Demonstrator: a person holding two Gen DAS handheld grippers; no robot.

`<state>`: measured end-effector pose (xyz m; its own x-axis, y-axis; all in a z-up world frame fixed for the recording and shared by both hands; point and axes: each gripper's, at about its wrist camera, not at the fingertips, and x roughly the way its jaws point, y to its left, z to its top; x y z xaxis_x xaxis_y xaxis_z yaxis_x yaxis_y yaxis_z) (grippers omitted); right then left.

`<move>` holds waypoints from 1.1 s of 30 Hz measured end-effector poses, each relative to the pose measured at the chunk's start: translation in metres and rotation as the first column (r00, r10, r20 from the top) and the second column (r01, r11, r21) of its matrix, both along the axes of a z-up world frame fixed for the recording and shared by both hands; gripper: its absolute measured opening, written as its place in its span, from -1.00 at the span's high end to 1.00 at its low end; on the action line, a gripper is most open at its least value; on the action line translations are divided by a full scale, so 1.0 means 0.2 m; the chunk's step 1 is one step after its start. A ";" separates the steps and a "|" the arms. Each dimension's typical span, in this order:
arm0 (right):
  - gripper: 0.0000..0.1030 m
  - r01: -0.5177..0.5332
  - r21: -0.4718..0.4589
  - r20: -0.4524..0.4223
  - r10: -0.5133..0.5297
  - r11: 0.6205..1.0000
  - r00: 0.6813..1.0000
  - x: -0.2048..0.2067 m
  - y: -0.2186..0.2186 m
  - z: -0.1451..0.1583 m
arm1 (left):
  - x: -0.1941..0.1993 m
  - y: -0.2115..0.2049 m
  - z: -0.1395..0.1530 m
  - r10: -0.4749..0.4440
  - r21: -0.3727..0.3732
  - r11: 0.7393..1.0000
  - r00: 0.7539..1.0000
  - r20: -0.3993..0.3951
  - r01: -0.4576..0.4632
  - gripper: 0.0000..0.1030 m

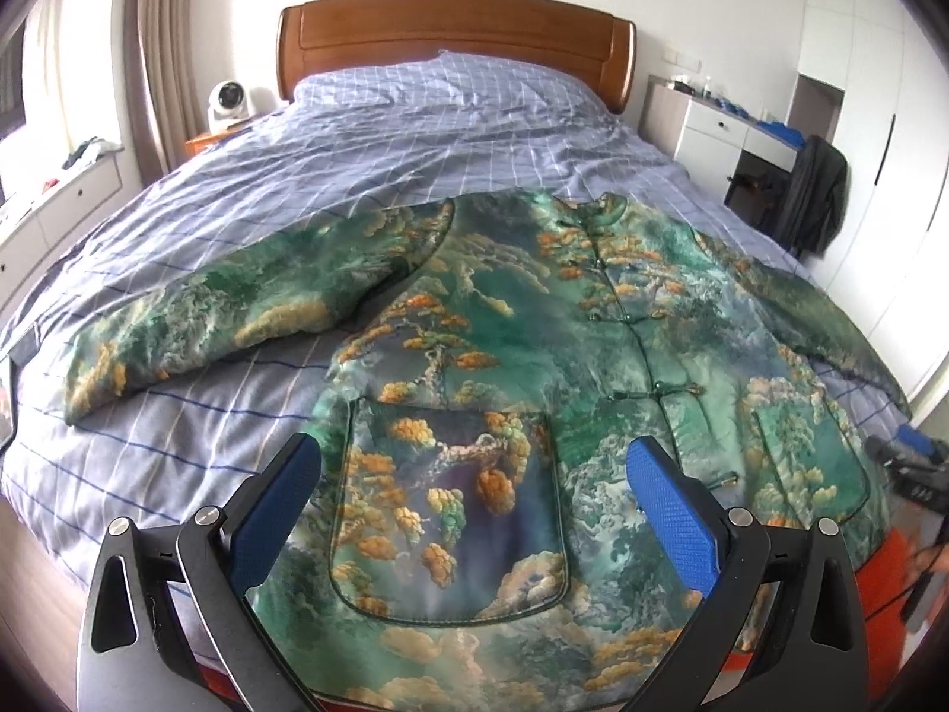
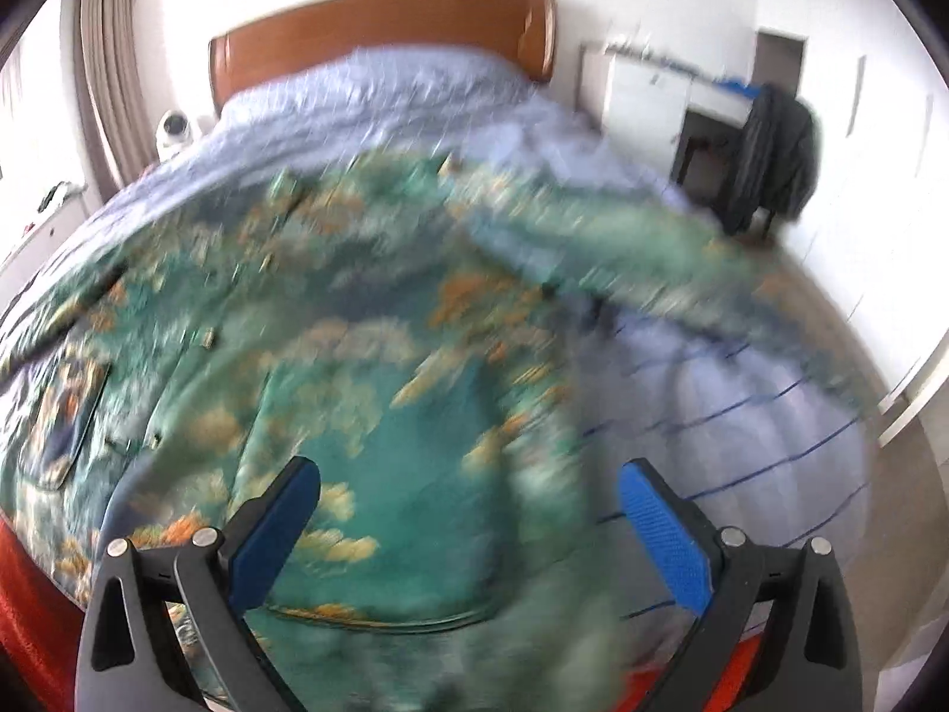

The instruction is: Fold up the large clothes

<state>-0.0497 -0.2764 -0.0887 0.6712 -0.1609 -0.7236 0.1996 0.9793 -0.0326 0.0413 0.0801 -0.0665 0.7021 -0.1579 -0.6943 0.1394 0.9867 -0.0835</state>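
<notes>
Left wrist view: left gripper (image 1: pixel 474 510) spread wide, gripping nothing, above the printed jacket (image 1: pixel 534 344) lying flat, front up, on the checked bedsheet (image 1: pixel 415 136); one sleeve (image 1: pixel 196 314) runs toward 9 o'clock.

Right wrist view: blurred. Right gripper (image 2: pixel 468 522) released, empty, over the hem. Risk: slippery fabric bunches if pinched unevenly.

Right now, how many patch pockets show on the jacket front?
2. One pocket sits between the left gripper fingers; the other pocket is near the jacket hem, beside the right gripper. None seem hidden.
</notes>
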 end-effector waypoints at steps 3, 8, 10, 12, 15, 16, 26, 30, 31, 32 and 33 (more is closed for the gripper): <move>-0.99 0.035 0.019 0.013 -0.035 0.999 0.999 -0.03 -0.17 0.02 | 0.02 0.00 0.00 0.009 -0.005 1.000 1.000 -0.010 -0.009 -0.99; -0.99 0.214 0.179 0.108 -0.236 0.960 0.966 -0.12 -0.69 0.07 | 0.02 -0.04 0.00 -0.001 0.019 1.000 1.000 -0.011 0.001 -0.99; -0.99 0.292 0.299 0.146 -0.346 0.909 0.927 -0.16 -0.93 0.08 | 0.02 -0.05 0.00 -0.004 0.026 1.000 1.000 -0.011 0.004 -0.99; -0.99 0.349 0.439 0.145 -0.449 0.828 0.882 -0.19 -1.14 0.03 | 0.03 -0.06 0.01 -0.008 0.028 1.000 1.000 -0.013 0.009 -0.99; -0.99 0.380 0.639 0.097 -0.560 0.669 0.823 -0.19 -1.38 -0.12 | 0.04 -0.08 0.00 -0.011 0.024 1.000 1.000 -0.022 0.011 -0.99; -0.98 0.380 0.681 0.085 -0.584 0.626 0.807 -0.18 -1.43 -0.17 | 0.05 -0.09 0.00 -0.012 0.023 1.000 1.000 -0.027 0.013 -0.99; 0.68 0.521 0.752 -0.010 -0.782 0.405 0.623 -0.04 -1.67 -0.37 | 0.04 -0.02 -0.03 0.020 0.055 0.998 0.999 -0.033 -0.018 -0.99; 0.76 0.472 0.518 0.209 -0.641 0.713 0.739 0.07 -1.41 0.02 | 0.05 0.03 -0.06 0.049 0.070 0.996 0.999 -0.021 -0.048 -0.99; 0.77 0.422 0.448 0.261 -0.567 0.788 0.781 0.11 -1.31 0.12 | 0.06 0.03 -0.07 0.052 0.071 0.996 0.998 -0.020 -0.051 -0.99; 0.77 0.343 0.345 0.323 -0.454 0.874 0.830 0.17 -1.14 0.26 | 0.06 0.03 -0.07 0.052 0.071 0.996 0.998 -0.023 -0.050 -0.99; 0.77 0.280 0.278 0.358 -0.370 0.919 0.857 0.20 -1.01 0.34 | 0.08 0.02 -0.09 0.049 0.069 0.996 0.998 -0.031 -0.047 -0.99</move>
